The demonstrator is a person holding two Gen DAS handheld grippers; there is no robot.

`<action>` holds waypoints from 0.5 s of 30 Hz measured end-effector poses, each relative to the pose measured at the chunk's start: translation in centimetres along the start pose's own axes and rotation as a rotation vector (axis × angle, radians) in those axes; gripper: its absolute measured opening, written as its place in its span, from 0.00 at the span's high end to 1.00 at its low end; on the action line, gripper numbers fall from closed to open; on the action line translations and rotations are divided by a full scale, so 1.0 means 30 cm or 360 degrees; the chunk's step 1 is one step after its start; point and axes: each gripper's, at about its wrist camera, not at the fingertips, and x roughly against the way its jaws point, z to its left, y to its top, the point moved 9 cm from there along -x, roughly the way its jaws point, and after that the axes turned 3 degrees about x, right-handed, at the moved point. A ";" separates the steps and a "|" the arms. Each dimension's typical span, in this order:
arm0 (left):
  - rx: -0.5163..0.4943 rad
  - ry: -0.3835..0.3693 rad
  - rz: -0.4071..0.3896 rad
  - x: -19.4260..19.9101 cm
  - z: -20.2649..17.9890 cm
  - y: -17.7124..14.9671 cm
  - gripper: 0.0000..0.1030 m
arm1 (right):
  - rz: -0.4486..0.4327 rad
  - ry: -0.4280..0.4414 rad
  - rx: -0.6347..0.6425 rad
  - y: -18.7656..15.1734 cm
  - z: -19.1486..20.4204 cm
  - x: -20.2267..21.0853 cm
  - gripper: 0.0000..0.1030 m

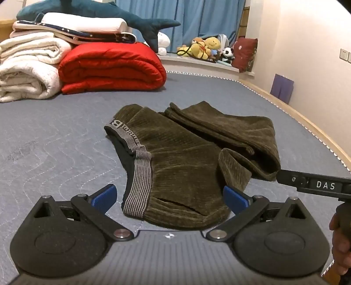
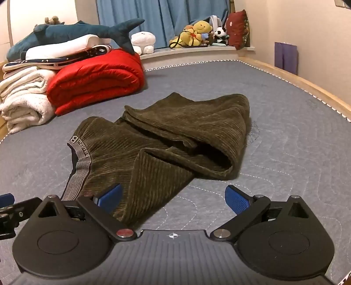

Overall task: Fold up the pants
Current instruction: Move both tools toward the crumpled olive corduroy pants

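Note:
Olive corduroy pants (image 1: 186, 157) lie crumpled on the grey-blue mattress (image 1: 54, 142), striped grey waistband (image 1: 140, 175) at the left, legs bunched to the right. My left gripper (image 1: 170, 197) is open, its blue pads either side of the near waist corner, holding nothing. In the right wrist view the pants (image 2: 164, 136) lie ahead with a loose flap (image 2: 151, 182) toward me. My right gripper (image 2: 173, 198) is open and empty, its left pad (image 2: 109, 197) over the flap's near edge. The right gripper's body (image 1: 313, 183) shows at the left view's right edge.
A folded red quilt (image 1: 111, 68) and white blankets (image 1: 28, 68) with a plush shark (image 1: 98, 13) are stacked at the back left. Stuffed toys (image 1: 206, 48) sit on the window ledge. The wooden bed edge (image 1: 307, 116) runs along the right, by the wall.

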 end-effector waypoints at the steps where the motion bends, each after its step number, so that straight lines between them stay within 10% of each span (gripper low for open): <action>1: 0.0007 0.0001 -0.0007 0.004 0.004 0.001 0.00 | -0.0015 -0.0002 0.0005 0.003 -0.001 0.003 0.04; 15: 0.0120 0.0026 0.0208 -0.033 0.058 -0.068 0.00 | 0.0022 -0.0106 0.0146 -0.024 0.042 0.016 0.04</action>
